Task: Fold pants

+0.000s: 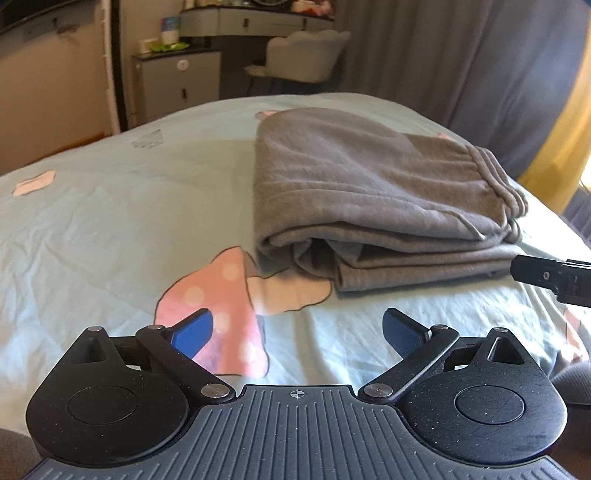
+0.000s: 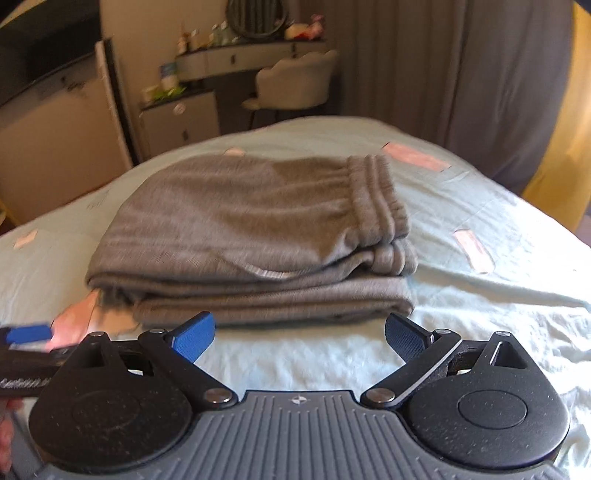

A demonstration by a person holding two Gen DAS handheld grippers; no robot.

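Grey sweatpants [image 1: 369, 199] lie folded into a stacked bundle on the pale blue bedsheet [image 1: 110, 221], waistband at the right. In the right wrist view the pants [image 2: 251, 236] sit straight ahead, waistband at the upper right. My left gripper [image 1: 297, 332] is open and empty, held above the sheet just short of the bundle's near left corner. My right gripper [image 2: 299, 338] is open and empty, just in front of the bundle's near edge. The right gripper's tip shows at the right edge of the left wrist view [image 1: 550, 275]; the left gripper shows at the left edge of the right wrist view [image 2: 27, 334].
The sheet carries a pink mushroom print [image 1: 218, 306] under the left gripper. Beyond the bed stand a small cabinet [image 1: 177, 81], a dressing table [image 1: 258, 18] with a pale chair [image 1: 303, 55], and grey curtains [image 1: 461, 55].
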